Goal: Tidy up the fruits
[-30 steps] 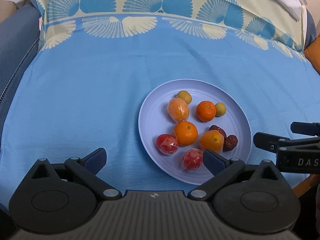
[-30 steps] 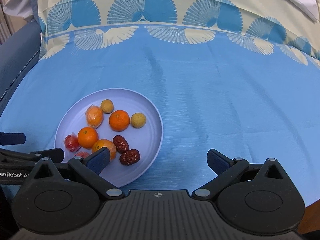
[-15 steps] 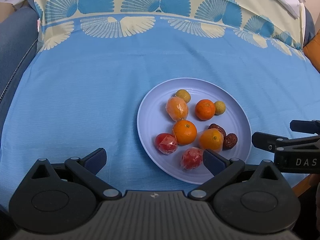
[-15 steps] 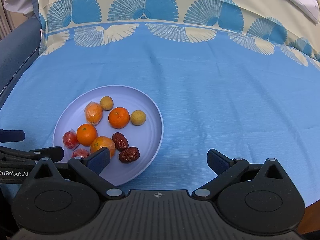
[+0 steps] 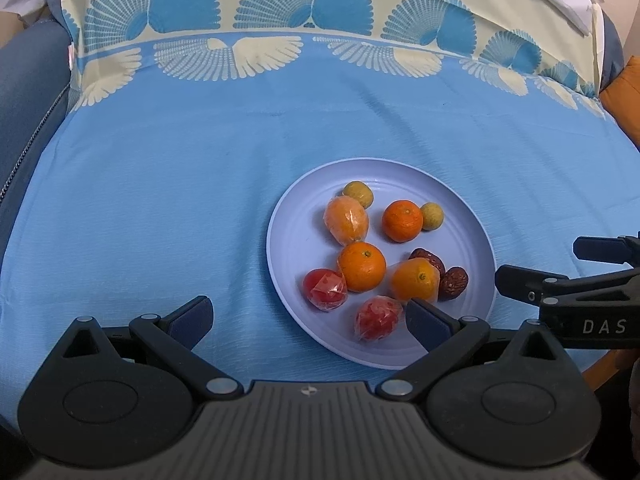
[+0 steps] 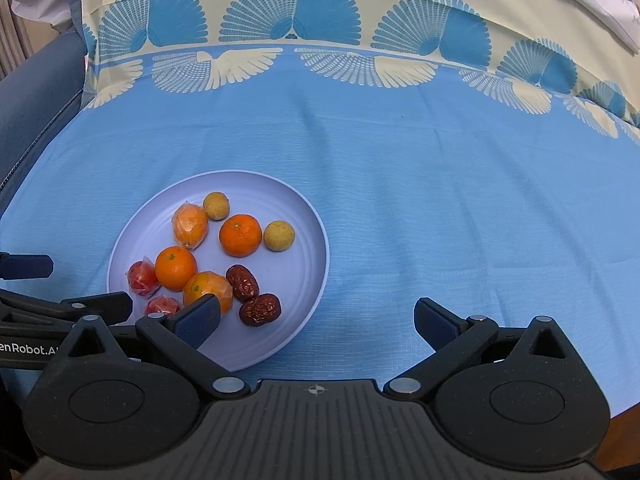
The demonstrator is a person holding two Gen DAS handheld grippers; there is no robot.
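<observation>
A pale lavender plate (image 5: 296, 240) (image 6: 304, 236) on the blue cloth holds several fruits: bare oranges (image 5: 362, 266) (image 6: 240, 235), plastic-wrapped oranges (image 5: 346, 220) (image 6: 190, 226), wrapped red fruits (image 5: 325, 284) (image 6: 141, 278), two brown dates (image 5: 452, 278) (image 6: 260, 309) and two small yellow-green fruits (image 5: 432, 216) (image 6: 279, 235). My left gripper (image 5: 310, 318) is open and empty, its right finger over the plate's near rim. My right gripper (image 6: 318, 320) is open and empty, its left finger over the plate's near right part. Each gripper shows at the edge of the other's view.
The blue tablecloth (image 6: 440, 200) has a cream border with fan patterns (image 6: 292, 16) at the far side. A dark blue cushioned seat (image 5: 28, 92) lies left of the table. An orange object (image 5: 626, 92) sits at the far right edge.
Both views have drifted slightly, so the plate sits a little higher in each frame. The fruits have not moved and both grippers stay open.
</observation>
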